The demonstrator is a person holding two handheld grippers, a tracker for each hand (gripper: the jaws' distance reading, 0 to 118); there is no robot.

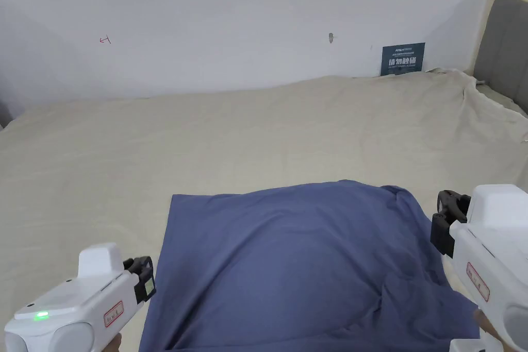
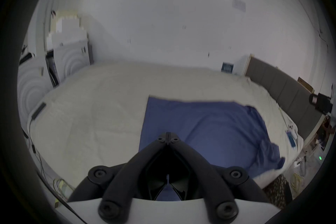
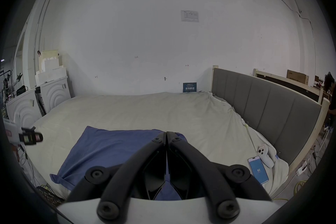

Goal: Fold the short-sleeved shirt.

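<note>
Lying on bed [image 1: 258, 126]: blue shirt [image 1: 289, 265] | left gripper [image 2: 168, 134], right gripper [image 3: 166, 133] fingers closed, empty | right gripper view: phone [image 3: 258, 169] at bed edge

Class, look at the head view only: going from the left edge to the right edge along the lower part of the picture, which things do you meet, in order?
left gripper → blue shirt lying on the bed sheet → right gripper
</note>
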